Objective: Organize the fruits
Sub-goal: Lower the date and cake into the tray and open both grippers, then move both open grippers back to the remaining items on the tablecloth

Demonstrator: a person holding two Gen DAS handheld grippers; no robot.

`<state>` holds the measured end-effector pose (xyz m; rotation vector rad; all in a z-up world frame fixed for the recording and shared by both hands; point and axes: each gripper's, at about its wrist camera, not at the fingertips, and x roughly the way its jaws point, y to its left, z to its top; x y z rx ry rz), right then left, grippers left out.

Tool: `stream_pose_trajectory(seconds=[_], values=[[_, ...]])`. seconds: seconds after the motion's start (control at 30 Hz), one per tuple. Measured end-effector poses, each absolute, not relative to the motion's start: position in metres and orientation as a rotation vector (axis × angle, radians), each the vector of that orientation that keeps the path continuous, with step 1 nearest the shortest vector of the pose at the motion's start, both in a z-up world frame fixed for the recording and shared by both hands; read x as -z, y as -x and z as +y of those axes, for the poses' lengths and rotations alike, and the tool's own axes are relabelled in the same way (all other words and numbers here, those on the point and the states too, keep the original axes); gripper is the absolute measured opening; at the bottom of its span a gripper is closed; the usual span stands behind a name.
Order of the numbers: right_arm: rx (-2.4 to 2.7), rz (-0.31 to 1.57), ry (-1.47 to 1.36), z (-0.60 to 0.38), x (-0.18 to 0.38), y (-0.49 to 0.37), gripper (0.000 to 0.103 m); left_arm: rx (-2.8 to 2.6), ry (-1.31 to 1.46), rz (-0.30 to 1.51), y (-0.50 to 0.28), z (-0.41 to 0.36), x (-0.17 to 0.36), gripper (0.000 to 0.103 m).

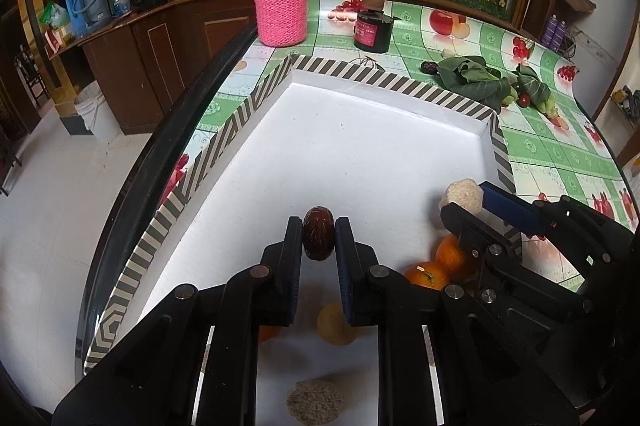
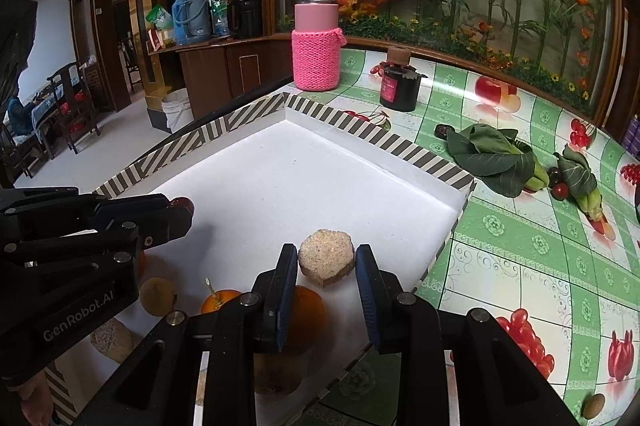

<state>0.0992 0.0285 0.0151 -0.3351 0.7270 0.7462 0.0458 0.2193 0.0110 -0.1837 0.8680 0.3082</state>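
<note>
Jujube (image 1: 318, 239) pinched by the left hand-held gripper (image 1: 318, 240) may slip out; right hand-held gripper (image 2: 326, 264) squeezing the crumbly rice-puff cake (image 2: 326, 262) risks breaking it over the tray (image 1: 360, 154).

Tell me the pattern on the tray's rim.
Black-and-white diagonal stripes on the tray rim, clearest in the left wrist view.

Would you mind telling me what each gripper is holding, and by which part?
Left gripper pinches a red date across its sides; right gripper holds a beige grainy cake by its opposite edges.
</note>
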Motion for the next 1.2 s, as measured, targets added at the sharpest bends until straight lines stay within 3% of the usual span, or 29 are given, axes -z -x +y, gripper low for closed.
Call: stream_pose_trajectory(seconds=[0.27,0.33,0.4,0.43,0.83,1.2], values=[[-0.753,0.714,0.335,0.029,-0.016,-0.097,0.034,-0.313,0.198,0.874,-0.046,0.220,-0.010,0.017],[-0.752,0.705,0.331,0.028,-0.017,-0.096,0.035,-0.315,0.204,0.874,-0.045,0.221,-0.011,0.025],[-0.750,0.696,0.331,0.028,-0.018,-0.095,0.035,-0.316,0.212,0.868,-0.044,0.222,-0.012,0.043],[-0.748,0.693,0.333,0.028,-0.018,-0.094,0.035,-0.316,0.213,0.863,-0.044,0.222,-0.013,0.045],[-0.666,0.586,0.276,0.002,-0.034,-0.084,0.035,-0.314,0.213,0.856,-0.043,0.221,-0.013,0.045],[-0.581,0.575,0.210,-0.083,-0.066,-0.078,0.035,-0.316,0.227,0.843,-0.041,0.223,-0.014,0.045]])
